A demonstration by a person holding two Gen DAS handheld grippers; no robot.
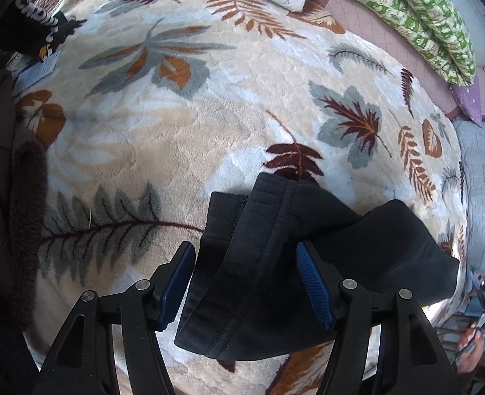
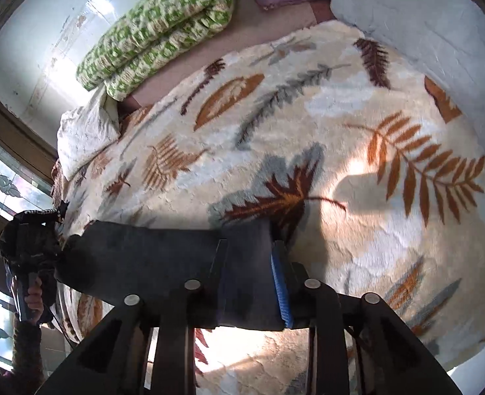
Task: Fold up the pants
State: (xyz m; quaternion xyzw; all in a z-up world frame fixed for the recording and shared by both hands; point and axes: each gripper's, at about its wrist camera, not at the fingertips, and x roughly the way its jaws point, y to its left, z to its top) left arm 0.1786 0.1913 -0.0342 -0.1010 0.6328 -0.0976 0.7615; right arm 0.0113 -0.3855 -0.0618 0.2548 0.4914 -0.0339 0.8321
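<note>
The left claw stands spread wide, its blue pads clear of the cloth on both sides. The dark pants lie between the two fingers without being pinched; a stitched band of the fabric runs up through the gap from the near edge of the bed.

The right claw is narrower. The pants fill the space between its fingers and the blue pad lies against the fabric's right end, but whether the pads actually press on it cannot be told from this view.

In the right wrist view the pants form a long dark strip with its long axis running left to right, near the front edge of the leaf-patterned blanket on the bed. Its left end reaches toward a hand holding the other tool. A green patterned quilt is folded at the far edge.
</note>
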